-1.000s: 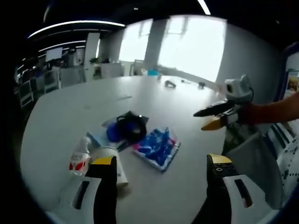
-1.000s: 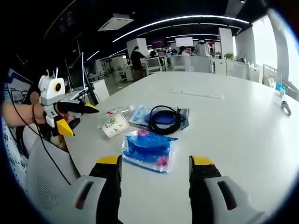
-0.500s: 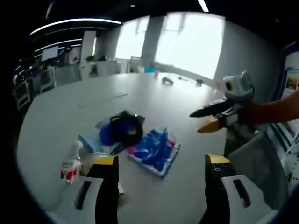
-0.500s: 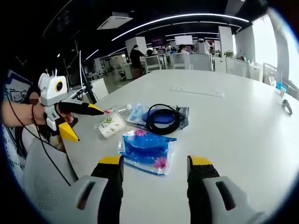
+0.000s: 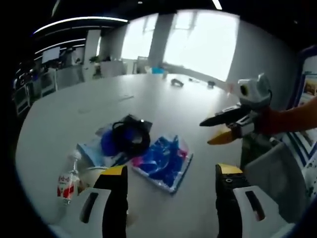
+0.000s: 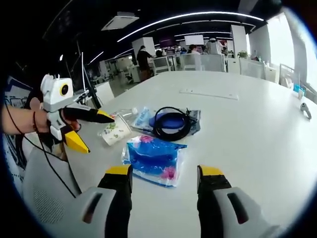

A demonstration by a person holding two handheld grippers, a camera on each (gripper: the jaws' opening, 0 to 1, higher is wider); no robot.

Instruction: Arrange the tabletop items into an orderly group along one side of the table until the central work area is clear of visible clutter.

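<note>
Currently your left gripper and right gripper both hover with jaws apart and empty, approach stage only; next, close on the blue packet and clear it sideways.

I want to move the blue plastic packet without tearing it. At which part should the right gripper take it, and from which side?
Probably the near edge of the blue plastic packet, approached low along the table. It lies flat, so only its thin rim offers a pinch. The right gripper is open with its jaws already facing that edge.

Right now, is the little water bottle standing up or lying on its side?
Lying on its side. The water bottle rests flat on the table beside the white cup, cap pointing away from the left gripper.
</note>
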